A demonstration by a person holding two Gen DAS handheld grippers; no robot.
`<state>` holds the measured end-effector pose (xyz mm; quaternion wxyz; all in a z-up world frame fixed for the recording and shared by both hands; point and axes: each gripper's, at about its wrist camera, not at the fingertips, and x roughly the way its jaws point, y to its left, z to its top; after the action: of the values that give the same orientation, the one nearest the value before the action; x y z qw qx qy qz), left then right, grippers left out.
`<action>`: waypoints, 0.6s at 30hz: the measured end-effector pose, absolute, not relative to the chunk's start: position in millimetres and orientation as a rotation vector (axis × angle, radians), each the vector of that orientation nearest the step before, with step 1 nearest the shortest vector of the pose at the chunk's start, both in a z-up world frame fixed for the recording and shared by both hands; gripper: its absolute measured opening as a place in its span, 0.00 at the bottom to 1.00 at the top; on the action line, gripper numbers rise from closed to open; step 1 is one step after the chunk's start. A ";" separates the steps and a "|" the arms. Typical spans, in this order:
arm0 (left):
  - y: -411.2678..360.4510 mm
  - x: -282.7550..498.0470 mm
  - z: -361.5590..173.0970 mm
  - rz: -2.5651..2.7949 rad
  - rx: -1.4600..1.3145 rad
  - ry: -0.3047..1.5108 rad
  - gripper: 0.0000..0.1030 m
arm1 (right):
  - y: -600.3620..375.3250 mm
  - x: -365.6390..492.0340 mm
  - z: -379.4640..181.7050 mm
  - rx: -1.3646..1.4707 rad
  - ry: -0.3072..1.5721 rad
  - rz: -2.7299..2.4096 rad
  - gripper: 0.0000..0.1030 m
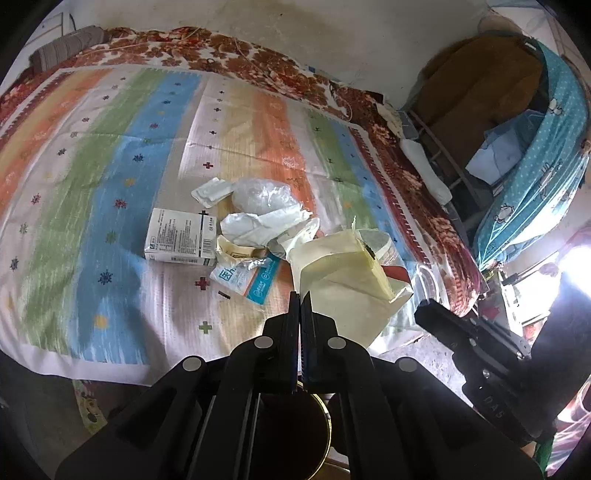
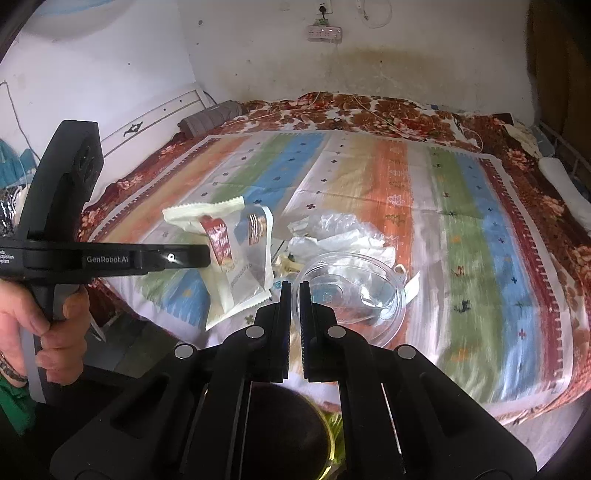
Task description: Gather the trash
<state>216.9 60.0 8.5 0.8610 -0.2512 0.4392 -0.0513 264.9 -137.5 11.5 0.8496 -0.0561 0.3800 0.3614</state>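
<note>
My left gripper is shut on a pale yellow snack wrapper and holds it above the bed; the same wrapper hangs from the left gripper in the right wrist view. My right gripper is shut on the rim of a clear plastic bowl held over the bed's near edge. A trash pile lies on the striped sheet: a white medicine box, a blue-and-white packet, crumpled white paper and a clear plastic bag.
The bed has a striped sheet over a floral blanket. A round bin opening sits below the grippers, also seen in the right wrist view. A blue dotted fabric crib stands at the right. A power strip hangs on the wall.
</note>
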 end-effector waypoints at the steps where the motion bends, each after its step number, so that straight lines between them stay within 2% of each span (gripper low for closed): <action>1: 60.0 214.6 10.0 -0.107 -0.527 0.916 0.00 | -139.4 261.8 11.5 -0.117 0.799 0.760 0.03; 13: 52.8 173.5 30.5 -0.155 -0.519 0.839 0.00 | -160.6 224.9 13.5 -0.068 0.772 0.706 0.04; 18: 51.7 156.1 27.3 -0.156 -0.530 0.835 0.00 | -166.7 212.2 2.2 -0.047 0.815 0.715 0.03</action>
<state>156.1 51.7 27.3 0.8773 -0.2538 0.4004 -0.0746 212.2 -166.7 2.2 0.8563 -0.0224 0.3878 0.3403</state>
